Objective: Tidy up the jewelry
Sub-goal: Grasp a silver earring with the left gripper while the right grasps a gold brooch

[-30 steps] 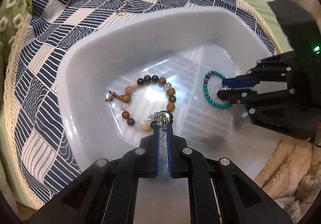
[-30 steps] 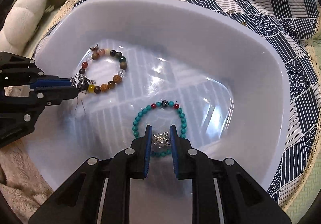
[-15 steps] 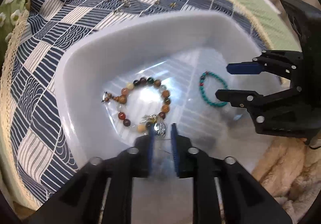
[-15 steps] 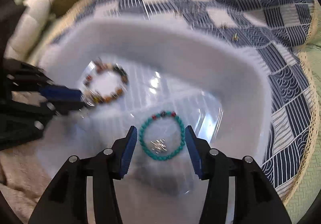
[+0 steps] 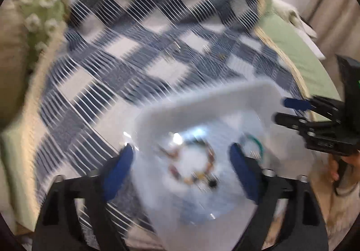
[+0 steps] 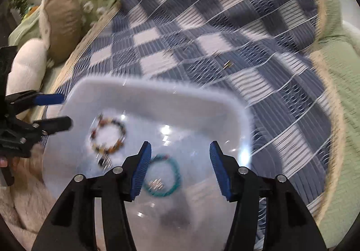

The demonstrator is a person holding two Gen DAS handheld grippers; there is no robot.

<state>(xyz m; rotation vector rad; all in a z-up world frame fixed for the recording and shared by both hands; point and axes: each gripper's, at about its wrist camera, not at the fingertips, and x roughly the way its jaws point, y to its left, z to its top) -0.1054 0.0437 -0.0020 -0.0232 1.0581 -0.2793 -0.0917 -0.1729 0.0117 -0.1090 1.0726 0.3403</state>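
Checked quilt point(image 6: 202, 32): one white tray point(image 6: 157, 95) holding two bracelets point(image 6: 108, 136).

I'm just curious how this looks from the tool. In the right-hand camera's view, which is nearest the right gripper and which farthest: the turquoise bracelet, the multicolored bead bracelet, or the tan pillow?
From the right gripper:
1. Turquoise bracelet, between its fingers, in the white tub.
2. Multicolored bead bracelet, farther left in the tub.
3. Tan pillow, far upper left.

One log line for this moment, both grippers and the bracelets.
left gripper: open, empty | right gripper: open, empty | multicolor bead bracelet and turquoise bead bracelet: both in white tray | views motion-blurred
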